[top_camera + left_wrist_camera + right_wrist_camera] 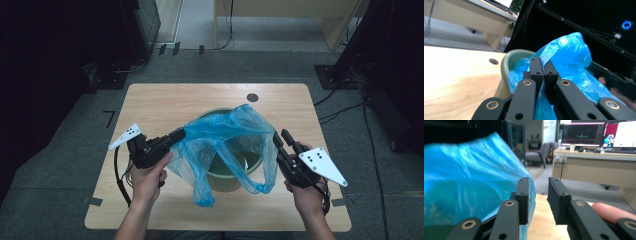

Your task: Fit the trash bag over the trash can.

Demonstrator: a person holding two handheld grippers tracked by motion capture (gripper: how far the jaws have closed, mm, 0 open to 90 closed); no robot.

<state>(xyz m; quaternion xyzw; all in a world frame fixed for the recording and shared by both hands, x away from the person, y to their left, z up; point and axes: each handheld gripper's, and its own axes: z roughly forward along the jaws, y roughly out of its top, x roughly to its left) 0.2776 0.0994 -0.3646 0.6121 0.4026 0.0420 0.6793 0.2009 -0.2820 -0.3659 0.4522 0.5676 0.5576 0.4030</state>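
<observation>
The left claw (179, 134) pinched the blue bag (227, 132), stretched rightward over the green bin (231, 181). The right claw (280, 136) stood spread, film beside one jaw, ungripped. That side could slump into the bin, since only one claw held it.

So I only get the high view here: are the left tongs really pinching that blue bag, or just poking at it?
Observer: Pinching. The left gripper view shows the left tongs shut, with the blue bag film running into the closed seam.
Operator: And the right tongs?
Observer: In the right gripper view the right tongs stand apart with nothing in the gap. The bag only lies against the outer side of one jaw.
Operator: What's out past the table?
Observer: The right gripper view looks across at lit monitors on a desk.
</observation>
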